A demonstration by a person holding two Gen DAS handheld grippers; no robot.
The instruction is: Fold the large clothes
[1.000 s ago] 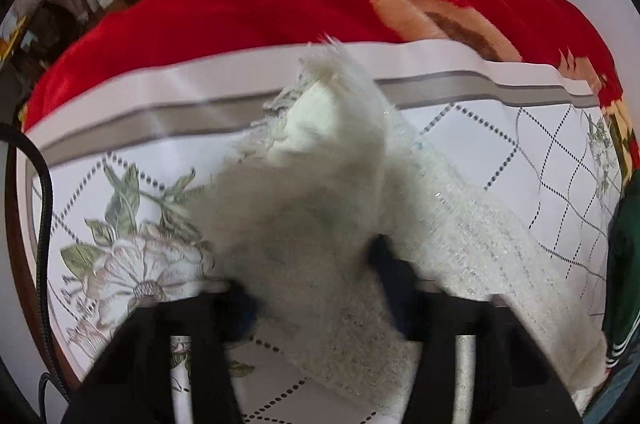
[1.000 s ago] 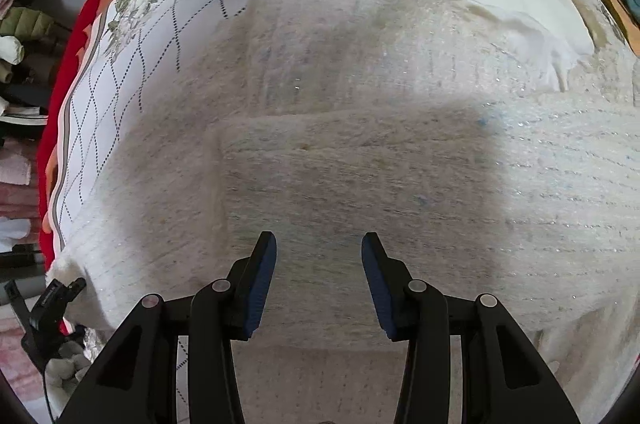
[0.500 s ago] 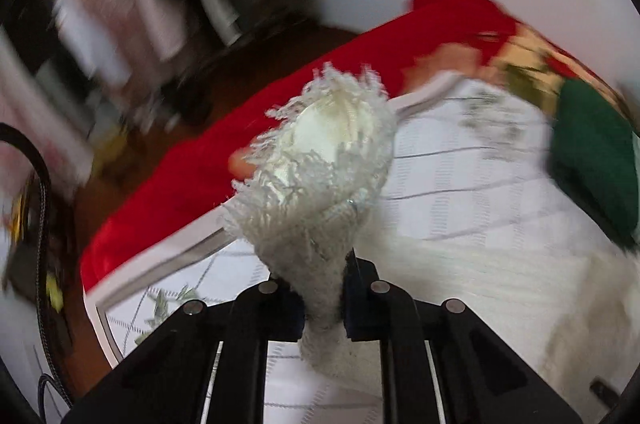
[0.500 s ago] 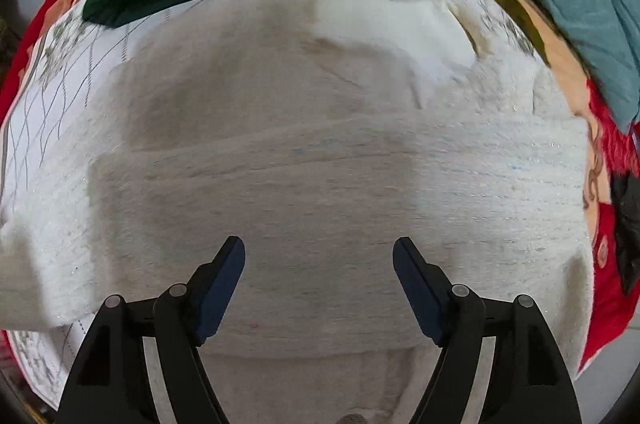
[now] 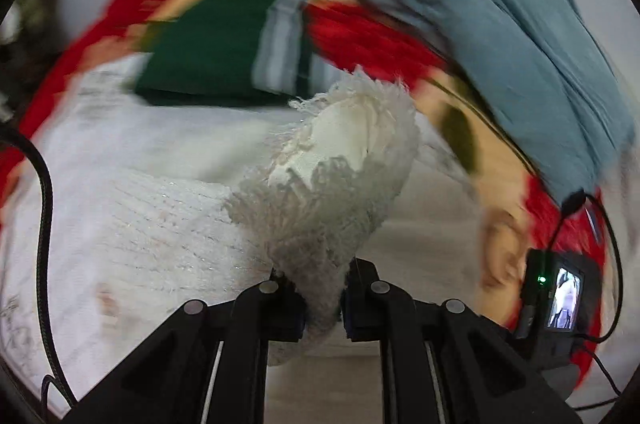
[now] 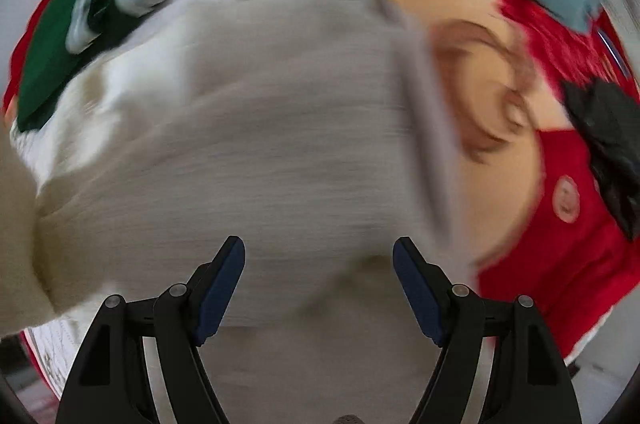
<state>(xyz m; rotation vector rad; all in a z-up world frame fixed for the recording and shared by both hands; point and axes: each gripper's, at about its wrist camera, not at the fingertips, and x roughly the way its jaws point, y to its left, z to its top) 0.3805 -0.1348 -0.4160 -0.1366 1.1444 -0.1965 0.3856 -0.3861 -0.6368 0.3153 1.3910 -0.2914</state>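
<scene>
A cream-white knitted sweater (image 5: 132, 216) lies spread on the bed. My left gripper (image 5: 323, 304) is shut on a fringed sleeve end (image 5: 344, 159) of it and holds that end up above the sweater's body. In the right wrist view the sweater (image 6: 260, 143) fills the middle, blurred. My right gripper (image 6: 318, 288) is open and empty, just above the sweater's near part.
A folded green garment with white stripes (image 5: 224, 55) lies beyond the sweater, also in the right wrist view (image 6: 60, 55). A teal garment (image 5: 500, 35) lies at the back right. A red patterned blanket (image 6: 560, 244) covers the bed. A small camera screen (image 5: 564, 300) sits at right.
My left gripper closed on the sleeve end, lifted it and swung it right across the sweater. My right gripper opened wider and shifted right over the sweater.
</scene>
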